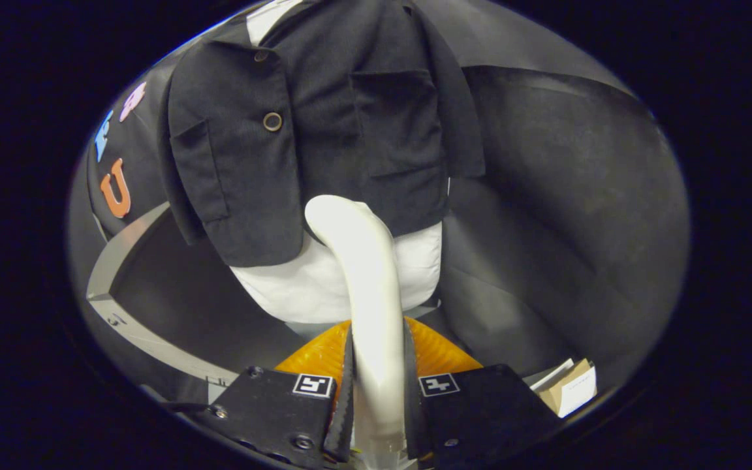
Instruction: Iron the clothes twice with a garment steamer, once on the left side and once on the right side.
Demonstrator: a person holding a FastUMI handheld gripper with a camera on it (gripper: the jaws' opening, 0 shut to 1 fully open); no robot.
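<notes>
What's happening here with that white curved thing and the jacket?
A hand-held gripper has its jaws shut on the white handle of a garment steamer. The steamer's head is up against the lower front of a dark jacket, which hangs over a white shirt. An orange base sits just below.

Gripper (379, 385) fingers clamped on the white steamer handle (366, 287) from both sides — handle rises ahead between them and curves forward to its rounded head, which sits against the lower front of the dark jacket (324, 130). Jacket hangs upright, round button (272, 121) on its left panel, flat pockets on both panels. White shirt hem (324, 287) shows below the jacket, just behind the handle. Orange ribbed thing (438, 349) lies just ahead of the fingers, low — cannot tell what it is. Small cardboard box (572, 388) beside the right finger. Grey frame rail (134, 320) off to the left.
</notes>
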